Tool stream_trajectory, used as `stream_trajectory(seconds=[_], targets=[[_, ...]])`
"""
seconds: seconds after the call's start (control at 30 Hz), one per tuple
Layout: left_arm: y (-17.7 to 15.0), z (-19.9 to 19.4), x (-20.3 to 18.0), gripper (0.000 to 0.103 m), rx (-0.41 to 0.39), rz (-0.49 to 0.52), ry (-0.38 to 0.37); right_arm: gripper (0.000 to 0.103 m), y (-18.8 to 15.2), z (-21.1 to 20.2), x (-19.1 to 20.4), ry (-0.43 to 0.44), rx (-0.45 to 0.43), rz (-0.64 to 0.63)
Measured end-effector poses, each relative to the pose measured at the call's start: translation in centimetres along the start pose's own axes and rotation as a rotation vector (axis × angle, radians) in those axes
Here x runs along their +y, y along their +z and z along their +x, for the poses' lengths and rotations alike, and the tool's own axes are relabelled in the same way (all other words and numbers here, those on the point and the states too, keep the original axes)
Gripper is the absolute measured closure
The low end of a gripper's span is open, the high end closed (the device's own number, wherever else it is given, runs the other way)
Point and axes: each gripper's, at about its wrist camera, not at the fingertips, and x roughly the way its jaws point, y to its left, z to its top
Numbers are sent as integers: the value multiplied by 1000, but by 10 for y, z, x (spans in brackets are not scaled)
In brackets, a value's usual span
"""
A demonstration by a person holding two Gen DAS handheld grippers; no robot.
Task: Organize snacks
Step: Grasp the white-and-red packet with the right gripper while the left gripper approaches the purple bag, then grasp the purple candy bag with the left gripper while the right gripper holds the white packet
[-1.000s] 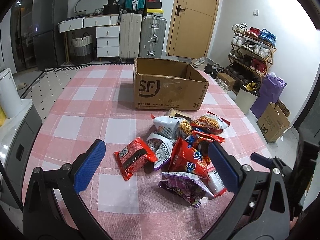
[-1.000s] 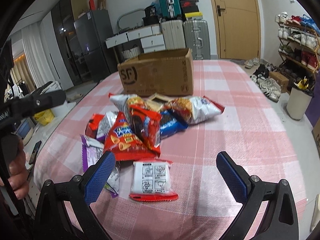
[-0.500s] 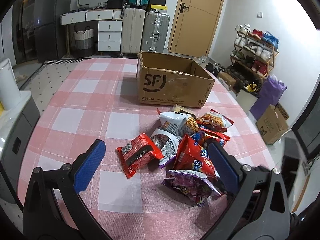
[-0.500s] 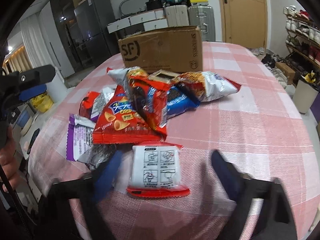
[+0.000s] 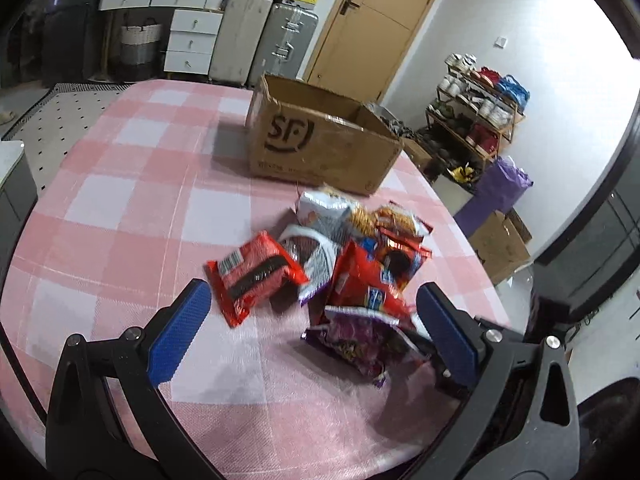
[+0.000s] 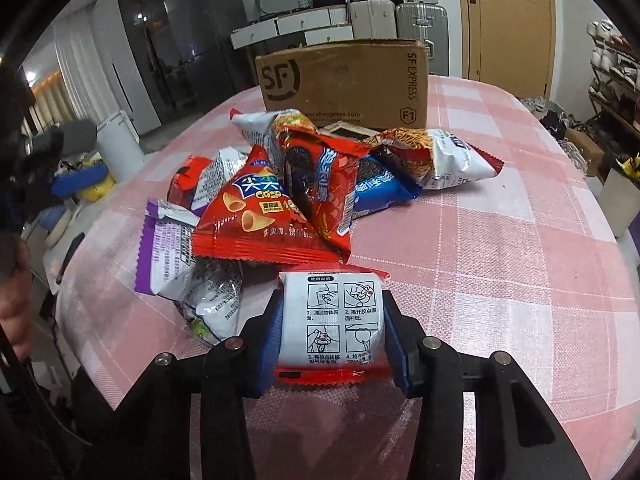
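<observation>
A heap of snack packets (image 6: 304, 184) lies on the pink checked tablecloth in front of an open SF cardboard box (image 6: 344, 80). The nearest one, a white packet with red ends (image 6: 340, 320), lies flat on the cloth between my right gripper's blue pads. My right gripper (image 6: 331, 304) has its jaws closing, and both pads press on the packet's sides. In the left wrist view my left gripper (image 5: 312, 332) hangs open over the near side of the heap. A red packet (image 5: 256, 276) and a purple packet (image 5: 360, 340) lie between its fingers, untouched.
The box (image 5: 320, 140) stands past the heap with its top open. The tablecloth (image 5: 120, 200) shows bare checks to the left. A hand (image 6: 16, 312) shows at the left edge. Suitcases, drawers and a shoe rack (image 5: 480, 112) stand around the table.
My right gripper sank to the cloth and its jaws came in from wide open onto the white packet. My left gripper dropped closer to the heap and tilted.
</observation>
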Motion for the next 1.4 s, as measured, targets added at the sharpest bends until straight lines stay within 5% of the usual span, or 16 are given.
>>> stream_trajectory(seconds=[0.8, 1.23, 1.4], targets=[[-30, 71, -37, 1, 151, 159, -94, 57, -11, -30, -19, 8, -67, 70], [-28, 104, -51, 1, 184, 187, -82, 57, -20, -35, -34, 8, -78, 112], [-27, 119, -52, 20, 207, 186, -103, 57, -23, -35, -41, 6, -77, 129]])
